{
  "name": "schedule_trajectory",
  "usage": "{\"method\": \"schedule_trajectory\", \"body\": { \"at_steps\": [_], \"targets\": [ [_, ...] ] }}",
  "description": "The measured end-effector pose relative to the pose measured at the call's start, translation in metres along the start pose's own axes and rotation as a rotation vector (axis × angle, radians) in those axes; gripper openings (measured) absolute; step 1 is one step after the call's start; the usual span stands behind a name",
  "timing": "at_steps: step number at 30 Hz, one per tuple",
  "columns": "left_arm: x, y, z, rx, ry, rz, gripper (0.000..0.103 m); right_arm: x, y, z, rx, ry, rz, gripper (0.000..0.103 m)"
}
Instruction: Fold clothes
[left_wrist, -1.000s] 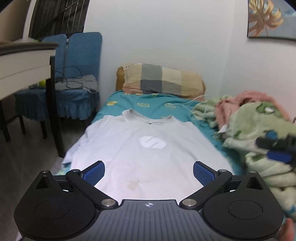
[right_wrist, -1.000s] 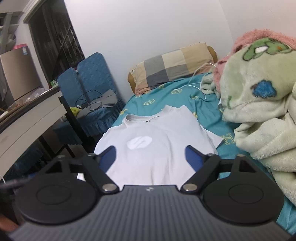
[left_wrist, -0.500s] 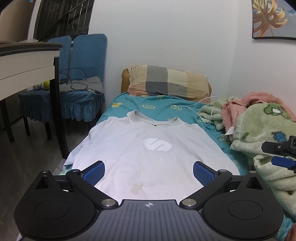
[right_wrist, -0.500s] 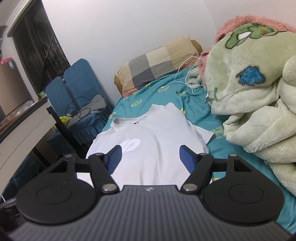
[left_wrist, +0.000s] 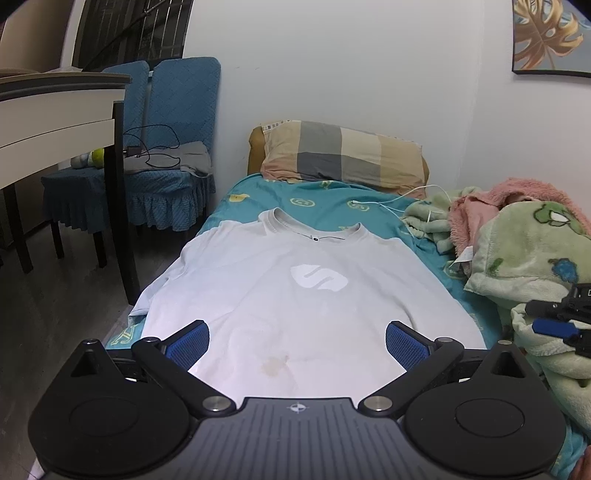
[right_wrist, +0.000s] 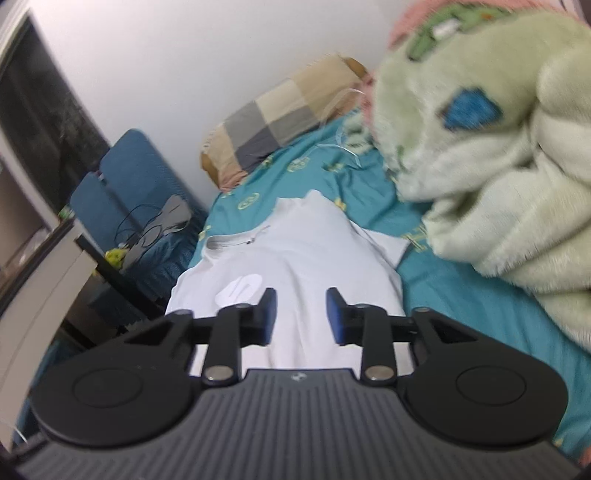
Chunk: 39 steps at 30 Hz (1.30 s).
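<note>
Now, step: I'm lining up the first fold.
Shirt: white T-shirt (left_wrist: 295, 291) flat on the bed (left_wrist: 325, 206), collar toward the pillow (left_wrist: 343, 155).
Left claw (left_wrist: 297, 343): wide, empty, over the shirt's hem.
Right claw (right_wrist: 301, 315): narrowing, nothing between.
Next: I judge each claw needs a hem corner.

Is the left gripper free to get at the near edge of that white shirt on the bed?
Probably yes. The left gripper stands open just above the white shirt's near hem, with nothing between; the green blanket lies off to the side.

Right-cam view's smeared w/ motion blur; blanket (right_wrist: 491, 155) is fuzzy. My gripper body hides the tee (left_wrist: 295, 295) hem in both views. Wall picture (left_wrist: 550, 37) cut off at top-right edge.
</note>
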<state>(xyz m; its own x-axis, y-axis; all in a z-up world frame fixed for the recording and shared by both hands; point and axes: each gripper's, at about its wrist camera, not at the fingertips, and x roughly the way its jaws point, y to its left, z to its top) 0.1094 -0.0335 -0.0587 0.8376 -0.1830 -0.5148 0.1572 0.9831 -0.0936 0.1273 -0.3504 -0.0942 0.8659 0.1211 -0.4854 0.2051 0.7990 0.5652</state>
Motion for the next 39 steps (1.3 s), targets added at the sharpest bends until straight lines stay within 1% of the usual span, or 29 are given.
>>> {"method": "schedule_trajectory", "body": {
  "at_steps": [4, 7, 9, 11, 12, 13, 15, 19, 22, 23, 24, 25, 27, 29, 30, 32, 34, 36, 39],
  "targets": [
    [0.000, 0.003, 0.001, -0.025, 0.005, 0.012, 0.103, 0.009, -0.024, 0.006, 0.128, 0.018, 0.003, 0.031],
    [0.001, 0.006, 0.001, -0.039, 0.011, 0.027, 0.103, 0.022, -0.040, 0.018, 0.192, 0.009, -0.032, 0.032],
    [0.003, 0.009, 0.000, -0.050, 0.019, 0.034, 0.103, 0.034, -0.053, 0.027, 0.257, 0.013, -0.046, 0.032],
    [0.006, 0.011, -0.001, -0.064, 0.032, 0.036, 0.103, 0.047, -0.069, 0.035, 0.337, 0.034, -0.033, 0.038],
    [0.008, 0.012, -0.001, -0.072, 0.040, 0.036, 0.103, 0.054, -0.076, 0.038, 0.374, 0.043, -0.027, 0.047],
    [0.011, 0.013, -0.002, -0.078, 0.049, 0.037, 0.103, 0.060, -0.082, 0.039, 0.409, 0.050, -0.022, 0.058],
    [0.018, 0.015, -0.003, -0.092, 0.066, 0.038, 0.103, 0.075, -0.093, 0.042, 0.459, 0.067, -0.035, 0.065],
    [0.034, 0.018, -0.005, -0.120, 0.101, 0.042, 0.103, 0.112, -0.106, 0.040, 0.522, 0.105, -0.058, 0.065],
    [0.049, 0.024, -0.006, -0.156, 0.124, 0.044, 0.103, 0.142, -0.110, 0.033, 0.533, 0.111, -0.104, 0.063],
    [0.054, 0.027, -0.006, -0.168, 0.131, 0.044, 0.103, 0.152, -0.112, 0.031, 0.530, 0.110, -0.128, 0.063],
    [0.058, 0.029, -0.007, -0.179, 0.137, 0.044, 0.103, 0.162, -0.115, 0.029, 0.528, 0.109, -0.153, 0.059],
    [0.063, 0.031, -0.007, -0.187, 0.142, 0.046, 0.103, 0.170, -0.116, 0.028, 0.514, 0.090, -0.172, 0.055],
    [0.071, 0.035, -0.009, -0.201, 0.153, 0.050, 0.103, 0.181, -0.113, 0.029, 0.450, 0.026, -0.192, 0.051],
    [0.077, 0.036, -0.010, -0.206, 0.160, 0.048, 0.103, 0.195, -0.109, 0.032, 0.388, 0.012, -0.198, 0.030],
    [0.080, 0.037, -0.011, -0.207, 0.164, 0.047, 0.103, 0.201, -0.107, 0.033, 0.364, 0.018, -0.188, 0.014],
    [0.085, 0.036, -0.011, -0.207, 0.169, 0.042, 0.103, 0.210, -0.101, 0.035, 0.326, 0.034, -0.157, 0.009],
    [0.086, 0.034, -0.010, -0.204, 0.163, 0.039, 0.103, 0.215, -0.093, 0.040, 0.268, 0.040, -0.149, 0.007],
    [0.087, 0.033, -0.009, -0.199, 0.156, 0.036, 0.103, 0.211, -0.080, 0.049, 0.190, 0.020, -0.158, 0.007],
    [0.084, 0.033, -0.004, -0.189, 0.127, 0.040, 0.103, 0.202, -0.058, 0.076, 0.070, -0.026, -0.180, 0.006]
  ]
}}
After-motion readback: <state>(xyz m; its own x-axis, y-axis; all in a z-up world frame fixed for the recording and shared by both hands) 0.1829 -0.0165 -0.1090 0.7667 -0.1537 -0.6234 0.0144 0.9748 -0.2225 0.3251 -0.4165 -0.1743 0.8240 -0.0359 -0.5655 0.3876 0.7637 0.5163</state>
